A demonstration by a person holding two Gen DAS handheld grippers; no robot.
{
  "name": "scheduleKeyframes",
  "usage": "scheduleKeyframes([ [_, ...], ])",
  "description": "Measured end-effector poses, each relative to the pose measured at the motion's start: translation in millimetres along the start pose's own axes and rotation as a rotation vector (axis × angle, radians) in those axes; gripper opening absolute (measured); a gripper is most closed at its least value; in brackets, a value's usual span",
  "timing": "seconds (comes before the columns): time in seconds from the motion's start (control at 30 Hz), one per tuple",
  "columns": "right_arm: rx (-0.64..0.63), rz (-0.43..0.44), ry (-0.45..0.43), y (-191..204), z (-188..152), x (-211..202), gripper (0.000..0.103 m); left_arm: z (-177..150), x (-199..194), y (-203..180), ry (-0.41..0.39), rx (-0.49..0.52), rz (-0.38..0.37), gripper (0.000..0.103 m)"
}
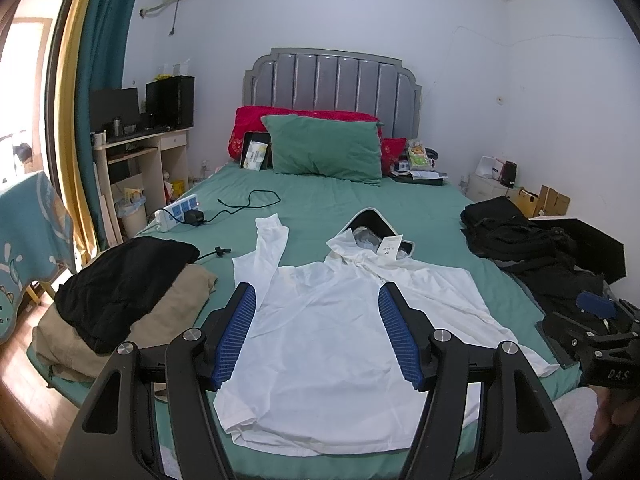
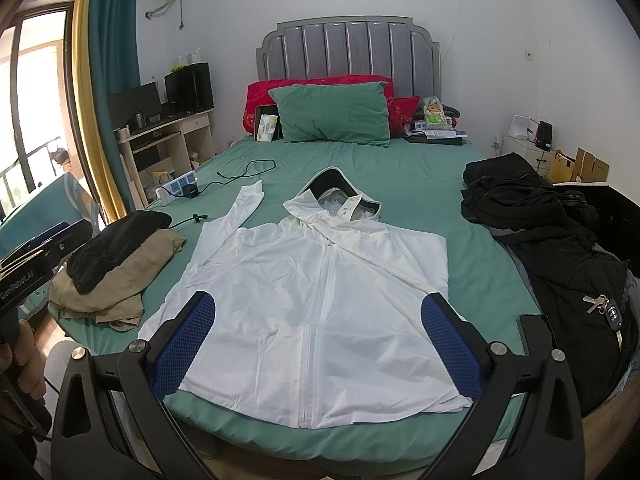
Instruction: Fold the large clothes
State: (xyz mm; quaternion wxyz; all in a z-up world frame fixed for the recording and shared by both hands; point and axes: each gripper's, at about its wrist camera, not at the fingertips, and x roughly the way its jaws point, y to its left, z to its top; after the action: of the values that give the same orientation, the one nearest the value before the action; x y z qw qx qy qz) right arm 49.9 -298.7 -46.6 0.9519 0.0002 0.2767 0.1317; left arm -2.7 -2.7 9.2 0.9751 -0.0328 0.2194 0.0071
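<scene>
Both claws hover over the foot of the bed (image 2: 420, 184): the left gripper (image 1: 316, 300) and the right gripper (image 2: 320, 312) each have their blue-padded fingers spread wide, holding nothing. Between them a white hooded jacket (image 2: 316, 292) lies flat and zipped on the green sheet, hood toward the green pillow (image 2: 332, 114). Black and tan clothes (image 2: 116, 268) are piled just beside its left sleeve; a black backpack (image 2: 520, 208) sits on the right side.

The white jacket's (image 2: 320, 300) right sleeve is tucked out of sight. Its neck tag (image 2: 349, 209) is too small to read, and the black pile (image 2: 560, 264) at the bed's right edge gets cut off.
</scene>
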Motion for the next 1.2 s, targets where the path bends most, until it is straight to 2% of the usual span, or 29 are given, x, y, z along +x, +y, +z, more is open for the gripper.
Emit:
scheduleKeyframes([
  [0.77, 0.002, 0.002, 0.000, 0, 1, 0, 0.102, 4, -3, -3, -0.004, -0.005, 0.006, 0.067],
  [0.93, 0.003, 0.001, 0.000, -3, 1, 1, 0.102, 4, -2, 0, -0.004, -0.013, -0.025, 0.067],
  [1.03, -0.001, 0.000, 0.001, -4, 1, 2, 0.102, 4, 5, 2, 0.020, -0.014, -0.041, 0.067],
  [1.2, -0.002, -0.002, 0.013, -14, 4, 8, 0.102, 3, 26, 8, 0.070, -0.020, -0.018, 0.067],
])
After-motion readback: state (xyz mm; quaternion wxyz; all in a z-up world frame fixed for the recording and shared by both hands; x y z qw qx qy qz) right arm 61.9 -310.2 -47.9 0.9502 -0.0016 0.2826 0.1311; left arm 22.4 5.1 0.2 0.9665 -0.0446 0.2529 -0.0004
